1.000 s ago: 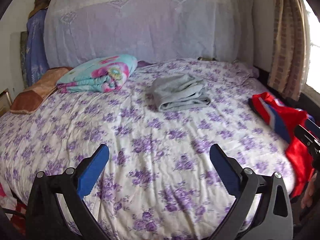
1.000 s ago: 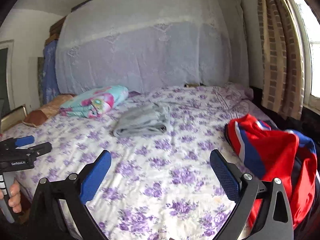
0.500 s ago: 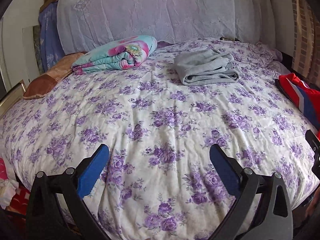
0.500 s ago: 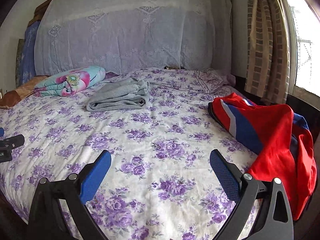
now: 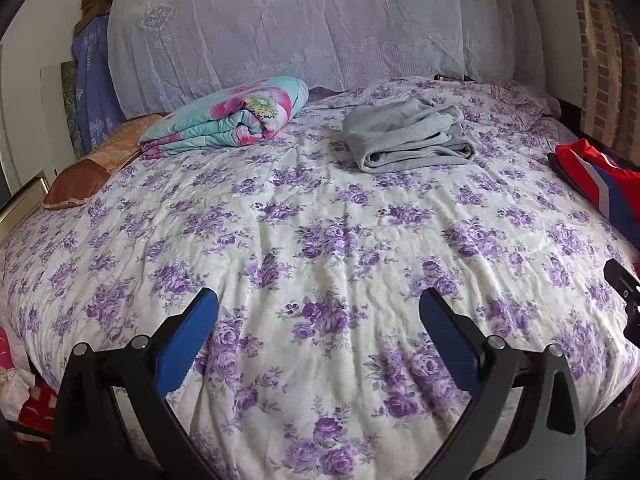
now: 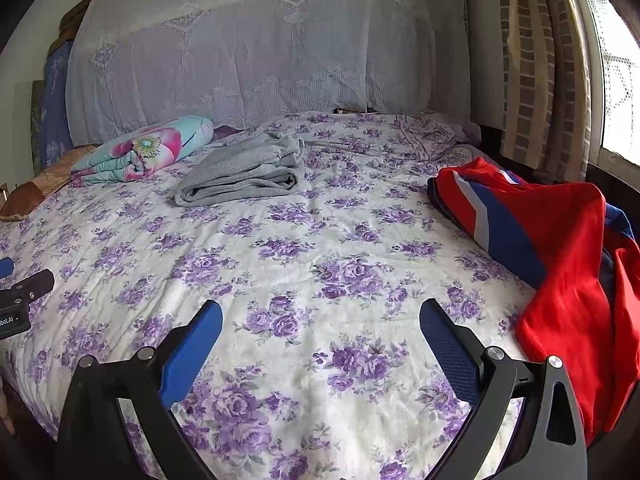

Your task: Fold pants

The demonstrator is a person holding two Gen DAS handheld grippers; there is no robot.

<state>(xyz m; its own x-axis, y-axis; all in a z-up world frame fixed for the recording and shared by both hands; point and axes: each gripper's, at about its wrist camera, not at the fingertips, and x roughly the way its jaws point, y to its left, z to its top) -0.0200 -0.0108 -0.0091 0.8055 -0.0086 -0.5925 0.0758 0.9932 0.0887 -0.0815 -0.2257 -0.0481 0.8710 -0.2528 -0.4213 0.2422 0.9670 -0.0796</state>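
Note:
Red pants with blue and white stripes (image 6: 560,240) lie crumpled at the right edge of the bed; they also show in the left wrist view (image 5: 596,176). Grey pants (image 5: 408,140) lie folded in the far middle of the bed, also in the right wrist view (image 6: 244,172). My left gripper (image 5: 318,312) is open and empty over the near part of the floral bedspread (image 5: 320,240). My right gripper (image 6: 320,320) is open and empty, left of the red pants.
A rolled floral quilt (image 5: 232,116) and a brown pillow (image 5: 92,164) lie at the far left. A lace cloth (image 5: 300,20) covers the headboard. A curtain (image 6: 540,60) and window stand at the right. The other gripper shows at each view's edge (image 6: 20,296).
Both grippers have moved forward over the bed and tilted down a little. The bed and clothes look nearer. Both stay open and empty.

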